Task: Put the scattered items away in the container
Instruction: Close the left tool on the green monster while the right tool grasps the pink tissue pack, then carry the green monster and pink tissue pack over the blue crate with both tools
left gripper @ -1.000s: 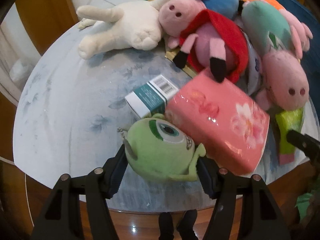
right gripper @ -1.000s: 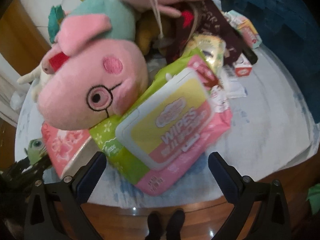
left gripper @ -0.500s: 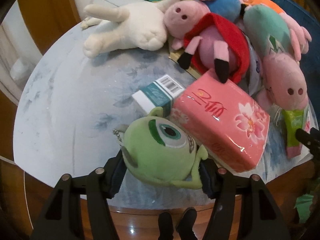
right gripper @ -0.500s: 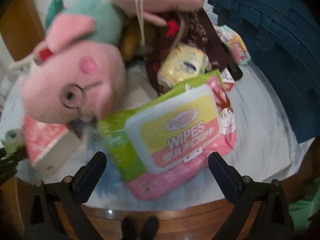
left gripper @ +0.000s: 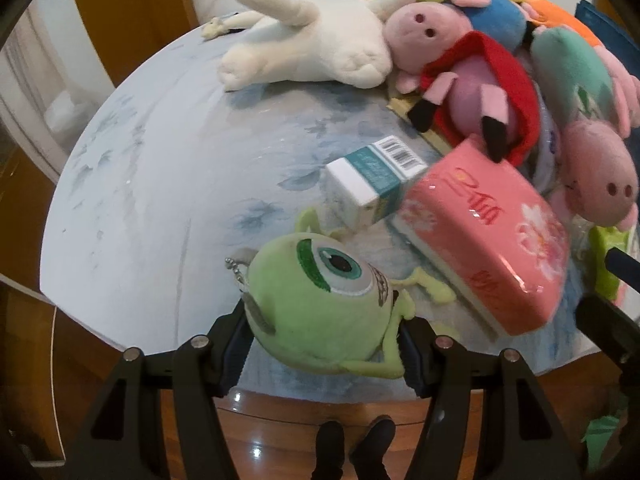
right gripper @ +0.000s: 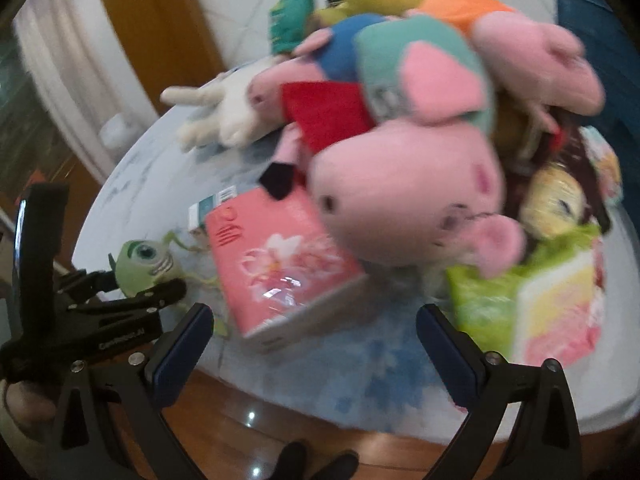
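My left gripper (left gripper: 325,350) is shut on a green one-eyed monster plush (left gripper: 320,300), held just above the near edge of the round table (left gripper: 152,184); the same plush (right gripper: 144,262) shows at the left of the right wrist view. My right gripper (right gripper: 314,336) stands open over the table's front edge with nothing between its fingers. Ahead of it lie a pink tissue pack (right gripper: 276,264), a pink pig plush (right gripper: 408,192) and a green and pink wipes pack (right gripper: 532,300). A dark blue container (right gripper: 600,36) stands at the far right.
A teal and white carton (left gripper: 372,180) leans on the pink tissue pack (left gripper: 480,248). A white plush (left gripper: 312,48), a pig plush in red (left gripper: 472,80) and more soft toys crowd the far side. The table's left half (left gripper: 132,208) is bare cloth. Wooden floor lies below.
The left gripper has drawn the green plush back and left, away from the carton and tissue pack. The right gripper has swung left and rolled, so the wipes pack now sits at its right.
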{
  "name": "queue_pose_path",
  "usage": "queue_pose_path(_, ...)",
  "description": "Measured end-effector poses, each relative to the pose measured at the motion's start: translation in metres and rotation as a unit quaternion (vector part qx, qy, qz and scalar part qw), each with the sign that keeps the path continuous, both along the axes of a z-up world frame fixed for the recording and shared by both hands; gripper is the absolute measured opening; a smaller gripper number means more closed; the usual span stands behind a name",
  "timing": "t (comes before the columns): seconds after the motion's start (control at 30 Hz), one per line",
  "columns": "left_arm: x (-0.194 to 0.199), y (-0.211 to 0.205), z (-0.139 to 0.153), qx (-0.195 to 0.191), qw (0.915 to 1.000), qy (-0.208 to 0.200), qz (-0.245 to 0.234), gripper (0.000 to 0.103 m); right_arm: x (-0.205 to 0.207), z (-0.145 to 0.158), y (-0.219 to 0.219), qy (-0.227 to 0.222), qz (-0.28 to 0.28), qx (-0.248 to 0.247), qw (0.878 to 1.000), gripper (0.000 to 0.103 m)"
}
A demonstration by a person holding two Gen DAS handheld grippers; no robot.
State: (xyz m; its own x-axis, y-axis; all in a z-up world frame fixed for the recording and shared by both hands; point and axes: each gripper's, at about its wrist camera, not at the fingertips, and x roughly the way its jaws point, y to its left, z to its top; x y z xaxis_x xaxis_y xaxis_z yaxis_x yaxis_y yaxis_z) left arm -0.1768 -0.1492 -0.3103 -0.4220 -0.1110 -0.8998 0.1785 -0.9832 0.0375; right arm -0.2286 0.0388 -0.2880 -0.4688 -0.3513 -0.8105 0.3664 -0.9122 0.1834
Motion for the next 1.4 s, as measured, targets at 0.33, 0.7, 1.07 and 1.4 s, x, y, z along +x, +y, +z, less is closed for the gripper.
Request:
queue_pose_path(0.33,-0.011,-0.003,-0.011,-0.007,0.9999,0.002,0.008,0.062,-0.022,-0.032,-0.043,0.006,0.055,0.048,0.997,0.103)
queue_pose_path(0.7,-0.021,-0.012,-0.017,0.008,0.9998,-0.010,0.016,0.062,-0.033,-0.047,-0.053,-0.002,0.070,0.067,0.995,0.103)
queue_pose_path(1.07,0.009,-0.020,0.044,0.005,0.9984,0.055,0.011,0.060,-0.006,0.003,-0.054,0.020,0.051,0.054,0.997,0.096)
queue_pose_path(1.4,0.032,-0.028,0.120,0.007,0.9927,0.120,-0.013,0.060,0.020,0.086,-0.053,0.093,0.022,0.046,0.994,0.094)
